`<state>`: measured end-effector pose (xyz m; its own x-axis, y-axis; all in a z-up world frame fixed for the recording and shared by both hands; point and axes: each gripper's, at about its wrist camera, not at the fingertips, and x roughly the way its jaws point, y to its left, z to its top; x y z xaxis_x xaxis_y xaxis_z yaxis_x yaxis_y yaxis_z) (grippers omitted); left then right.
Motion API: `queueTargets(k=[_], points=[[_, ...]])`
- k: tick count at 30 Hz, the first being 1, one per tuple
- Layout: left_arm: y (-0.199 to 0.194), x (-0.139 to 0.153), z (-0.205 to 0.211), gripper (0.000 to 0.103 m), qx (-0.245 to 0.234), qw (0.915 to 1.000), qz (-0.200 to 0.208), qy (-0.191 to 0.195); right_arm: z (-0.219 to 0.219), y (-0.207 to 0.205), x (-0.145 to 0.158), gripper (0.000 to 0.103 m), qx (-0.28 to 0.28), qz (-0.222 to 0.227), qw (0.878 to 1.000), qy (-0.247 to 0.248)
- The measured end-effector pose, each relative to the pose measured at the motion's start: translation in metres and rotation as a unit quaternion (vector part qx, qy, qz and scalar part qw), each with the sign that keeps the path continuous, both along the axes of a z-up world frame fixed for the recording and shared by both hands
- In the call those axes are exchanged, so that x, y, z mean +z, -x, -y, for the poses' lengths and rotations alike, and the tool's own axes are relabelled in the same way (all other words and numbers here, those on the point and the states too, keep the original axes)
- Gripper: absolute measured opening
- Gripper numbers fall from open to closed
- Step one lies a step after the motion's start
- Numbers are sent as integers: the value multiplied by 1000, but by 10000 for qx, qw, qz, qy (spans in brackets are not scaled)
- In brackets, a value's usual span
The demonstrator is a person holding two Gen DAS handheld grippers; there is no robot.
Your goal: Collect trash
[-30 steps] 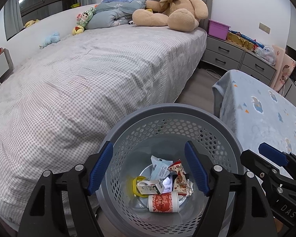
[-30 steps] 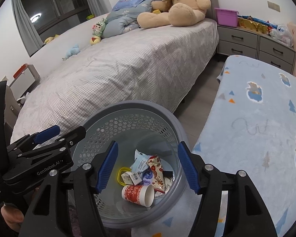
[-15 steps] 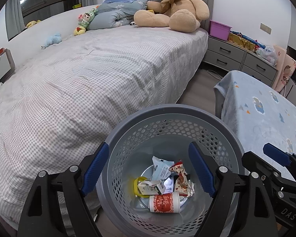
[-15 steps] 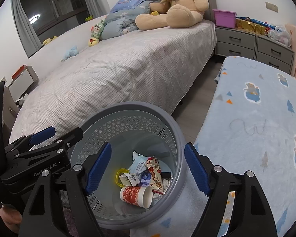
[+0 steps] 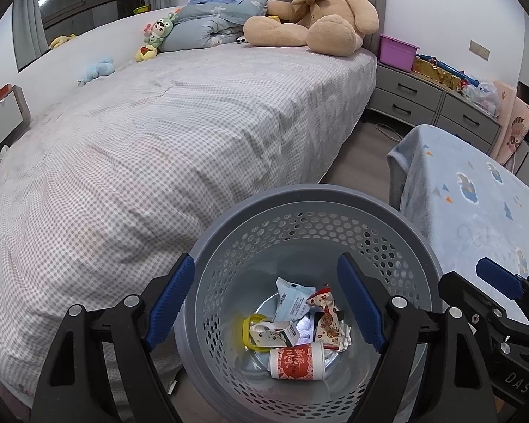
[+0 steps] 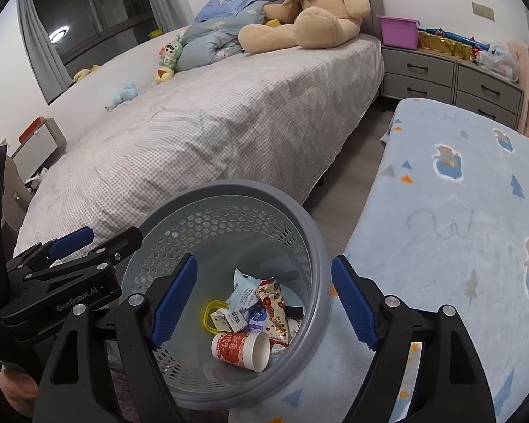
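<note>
Both claws, the left claw [image 5: 266, 299] and right claw [image 6: 262, 298], hang spread and empty above the grey trash basket [image 5: 310, 197] beside the bed [image 5: 158, 134]; a red paper cup [image 5: 296, 359] and wrappers [image 5: 326, 320] lie inside.

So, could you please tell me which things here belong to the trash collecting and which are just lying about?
Job:
- grey perforated plastic bin
- red paper cup in it
- small white carton
- pale blue wrapper
- red patterned snack wrapper

Lying about:
- big tan teddy bear
- purple plastic box
- small green doll
</note>
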<state>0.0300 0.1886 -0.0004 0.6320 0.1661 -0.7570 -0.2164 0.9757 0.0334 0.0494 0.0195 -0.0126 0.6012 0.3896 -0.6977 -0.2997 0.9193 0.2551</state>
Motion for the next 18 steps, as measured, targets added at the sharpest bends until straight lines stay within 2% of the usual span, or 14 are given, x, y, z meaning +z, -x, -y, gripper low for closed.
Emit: queueTargets(k=[18], points=[[0, -3, 3, 79, -8, 10000, -19, -65, 1, -1, -4, 80, -28, -17, 10000, 13]])
